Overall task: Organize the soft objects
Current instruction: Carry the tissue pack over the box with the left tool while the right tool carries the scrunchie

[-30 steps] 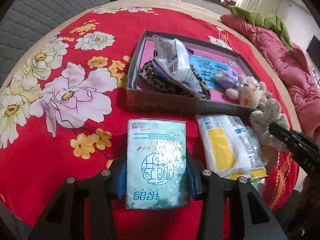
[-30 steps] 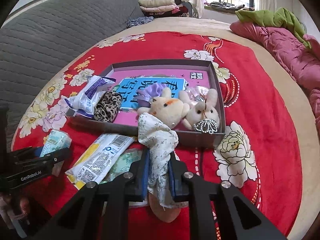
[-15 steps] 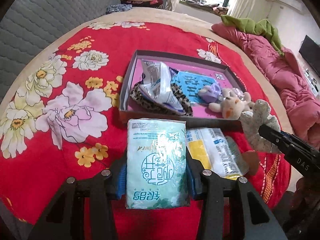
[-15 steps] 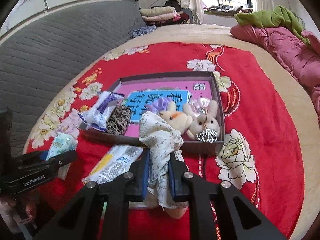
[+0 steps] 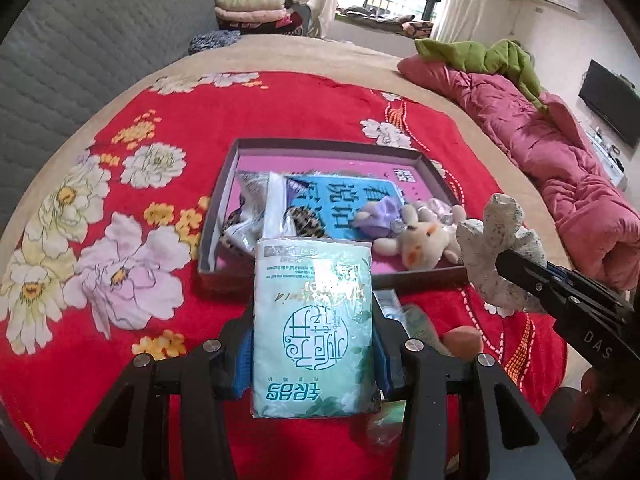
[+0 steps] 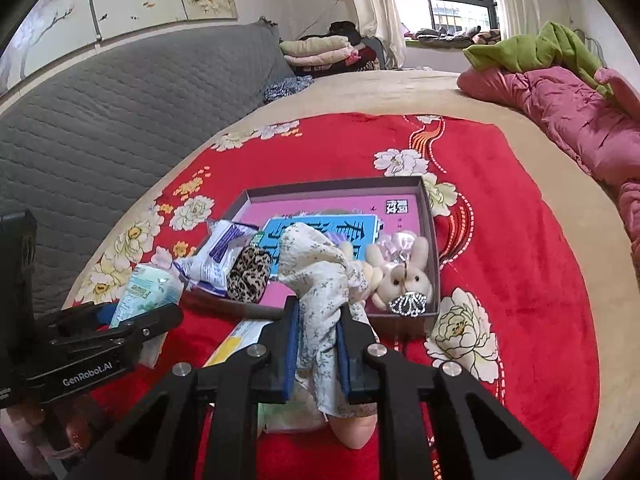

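Left gripper [image 5: 313, 344]: jaws about half open, blue pads pressed on both long edges of a pale green tissue pack [image 5: 313, 332]; pack held off the bedspread, printed face up, its far end overlapping the near wall of the box as seen from the left wrist camera.

Right gripper [image 6: 318, 344]: jaws nearly closed, clamped on a white floral-print cloth item [image 6: 320, 280]; the fabric bunches above the pads and hangs below them, with a peach-coloured part at its lower end. Held above the bedspread, near the front edge of the box.

Shallow cardboard box [image 6: 427, 208]: dark walls, pink floor with a blue printed panel, set on a red floral bedspread [image 5: 280, 104]. Contents: a clear plastic packet [image 6: 218, 258] and a leopard-print item [image 6: 249, 274] at the left end; two small plush rabbits [image 6: 402, 276] at the right end, a lilac bow [image 5: 380, 216] beside them.

On the bedspread in front of the box: a yellow-and-white wipes pack [image 6: 236, 340], partly hidden behind the right gripper.

Surroundings: grey quilted headboard [image 6: 120, 120], crumpled pink quilt [image 5: 560, 152] with a green garment [image 5: 480, 54] on it.
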`<action>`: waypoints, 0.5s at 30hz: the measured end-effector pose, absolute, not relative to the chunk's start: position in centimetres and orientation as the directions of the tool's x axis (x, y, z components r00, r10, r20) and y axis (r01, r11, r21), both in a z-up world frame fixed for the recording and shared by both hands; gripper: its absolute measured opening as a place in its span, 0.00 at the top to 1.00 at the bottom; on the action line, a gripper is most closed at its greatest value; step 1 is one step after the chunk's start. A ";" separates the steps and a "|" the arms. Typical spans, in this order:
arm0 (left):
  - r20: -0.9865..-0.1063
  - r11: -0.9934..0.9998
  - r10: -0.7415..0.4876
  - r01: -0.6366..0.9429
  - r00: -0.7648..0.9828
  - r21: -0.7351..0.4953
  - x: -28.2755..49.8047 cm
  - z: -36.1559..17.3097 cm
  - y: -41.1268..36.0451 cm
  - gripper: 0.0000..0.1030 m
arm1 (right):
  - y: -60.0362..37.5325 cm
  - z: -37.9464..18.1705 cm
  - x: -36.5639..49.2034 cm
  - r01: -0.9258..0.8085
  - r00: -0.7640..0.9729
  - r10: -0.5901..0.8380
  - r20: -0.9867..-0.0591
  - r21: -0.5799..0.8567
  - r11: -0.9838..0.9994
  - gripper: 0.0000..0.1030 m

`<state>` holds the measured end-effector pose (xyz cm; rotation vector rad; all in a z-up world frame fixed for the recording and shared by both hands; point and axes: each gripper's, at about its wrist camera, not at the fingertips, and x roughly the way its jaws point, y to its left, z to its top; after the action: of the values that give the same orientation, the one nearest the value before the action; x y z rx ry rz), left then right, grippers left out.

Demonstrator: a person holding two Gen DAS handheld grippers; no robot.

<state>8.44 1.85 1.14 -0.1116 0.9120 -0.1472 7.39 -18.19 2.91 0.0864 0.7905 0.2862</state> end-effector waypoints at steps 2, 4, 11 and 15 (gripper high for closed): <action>-0.775 0.984 -0.178 0.084 0.607 -0.160 8.7 1.5 1.5 0.53 | -18.4 3.2 7.5 -0.216 0.674 0.285 -0.681 0.187 0.958 0.84; -0.771 0.983 -0.181 0.087 0.610 -0.162 9.1 1.8 1.1 0.53 | -18.6 3.6 7.5 -0.212 0.684 0.283 -0.673 0.188 0.959 0.84; -0.761 0.985 -0.171 0.088 0.625 -0.148 10.2 3.2 -0.2 0.53 | -19.1 4.5 8.0 -0.194 0.706 0.271 -0.654 0.189 0.963 0.84; -0.758 0.985 -0.174 0.092 0.629 -0.149 10.8 3.8 -0.8 0.53 | -19.1 4.9 8.2 -0.195 0.715 0.269 -0.645 0.186 0.963 0.84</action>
<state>10.77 -0.84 3.81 -0.0993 0.8777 -0.1526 8.22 -19.12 4.90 0.1076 0.7306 0.2574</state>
